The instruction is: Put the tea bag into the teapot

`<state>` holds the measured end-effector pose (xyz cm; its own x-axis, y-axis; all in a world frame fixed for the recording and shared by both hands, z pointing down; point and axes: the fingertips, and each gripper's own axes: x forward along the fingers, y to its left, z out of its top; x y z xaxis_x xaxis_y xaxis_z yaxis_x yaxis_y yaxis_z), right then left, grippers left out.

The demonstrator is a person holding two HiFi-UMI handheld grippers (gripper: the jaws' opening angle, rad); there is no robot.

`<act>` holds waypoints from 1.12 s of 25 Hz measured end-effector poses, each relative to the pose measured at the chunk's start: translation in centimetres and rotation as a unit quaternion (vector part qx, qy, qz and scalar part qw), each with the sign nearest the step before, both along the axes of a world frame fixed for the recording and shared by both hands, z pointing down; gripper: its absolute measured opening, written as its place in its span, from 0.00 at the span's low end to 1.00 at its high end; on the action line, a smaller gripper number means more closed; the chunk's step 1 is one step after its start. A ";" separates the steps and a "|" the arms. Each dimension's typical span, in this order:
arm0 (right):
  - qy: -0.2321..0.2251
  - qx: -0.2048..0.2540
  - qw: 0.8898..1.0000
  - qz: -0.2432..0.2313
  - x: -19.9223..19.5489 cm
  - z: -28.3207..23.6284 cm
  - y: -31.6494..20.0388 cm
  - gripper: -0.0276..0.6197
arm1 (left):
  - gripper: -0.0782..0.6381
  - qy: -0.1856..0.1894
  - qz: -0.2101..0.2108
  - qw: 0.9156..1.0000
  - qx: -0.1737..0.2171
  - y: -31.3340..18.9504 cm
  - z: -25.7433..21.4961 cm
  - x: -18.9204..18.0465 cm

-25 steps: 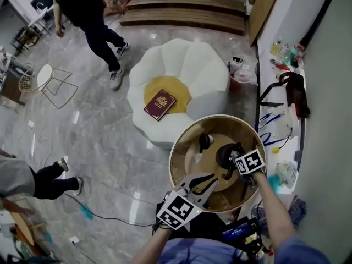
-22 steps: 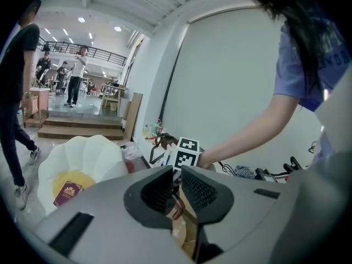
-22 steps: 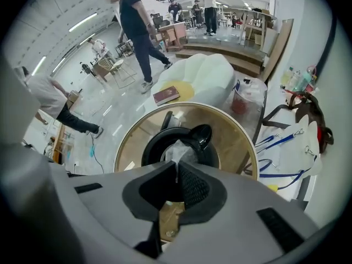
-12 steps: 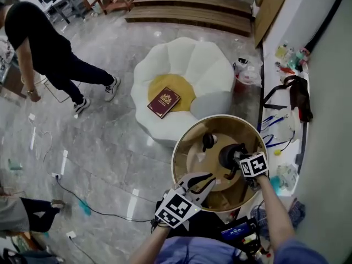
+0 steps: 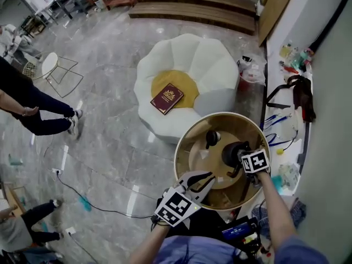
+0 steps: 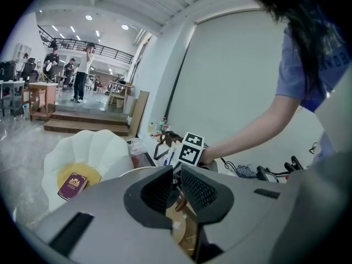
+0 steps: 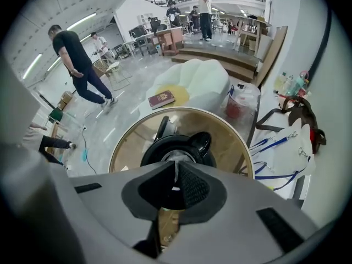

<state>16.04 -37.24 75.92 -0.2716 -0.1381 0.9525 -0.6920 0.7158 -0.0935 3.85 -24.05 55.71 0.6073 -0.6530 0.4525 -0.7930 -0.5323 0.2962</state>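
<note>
A black teapot [image 5: 232, 152] [image 7: 176, 147] stands open on the round gold-rimmed table [image 5: 190, 136], with its lid [image 5: 210, 138] lying beside it to the left. My right gripper [image 5: 242, 161] [image 7: 176, 172] hangs right over the pot's mouth. Its jaws are closing to a narrow slit in which a thin white strip shows; I cannot tell if the pads touch it. A pale tea bag [image 7: 176, 157] sits in the pot's mouth just past the tips. My left gripper [image 5: 212, 177] [image 6: 176, 183] hovers over the table's near edge, jaws a little apart and empty.
Beyond the table stands a white petal-shaped seat [image 5: 203, 65] with a maroon book [image 5: 170, 98] on its yellow centre. People walk on the marble floor at left [image 5: 33, 111]. A cable [image 5: 82, 202] lies there. A cluttered white counter [image 5: 300, 92] runs along the right.
Both grippers have stayed almost where they were, the right one still over the teapot. The person in black has walked off to the left across the floor.
</note>
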 end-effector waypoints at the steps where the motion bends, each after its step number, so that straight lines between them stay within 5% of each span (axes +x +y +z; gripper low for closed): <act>1: 0.004 -0.001 1.000 -0.001 -0.1 0.1 -0.1 0.09 | 0.17 0.000 -0.001 1.000 0.000 0.1 0.1 -0.1; 8: 0.007 -0.010 1.000 0.000 -0.4 0.6 -0.3 0.09 | 0.17 0.003 -0.010 1.000 -0.007 0.5 0.8 -1.1; 11: -0.005 -0.013 1.000 0.002 -0.5 0.2 -0.2 0.25 | 0.17 0.003 -0.012 1.000 -0.008 0.6 0.8 -1.5; 18: -0.012 0.021 0.999 0.034 0.5 -1.4 -0.7 0.11 | 0.17 0.003 -0.015 1.000 -0.010 1.1 0.8 -2.7; 28: 0.053 -0.026 0.998 -0.019 0.0 1.6 0.4 0.09 | 0.17 -0.001 -0.028 0.999 -0.018 1.7 1.7 -4.6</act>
<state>16.02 -36.80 77.48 -0.1736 -0.0793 0.9816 -0.6719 0.7383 -0.0592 -0.72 -22.36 57.45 0.5701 -0.6687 0.4773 -0.8213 -0.4768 0.3131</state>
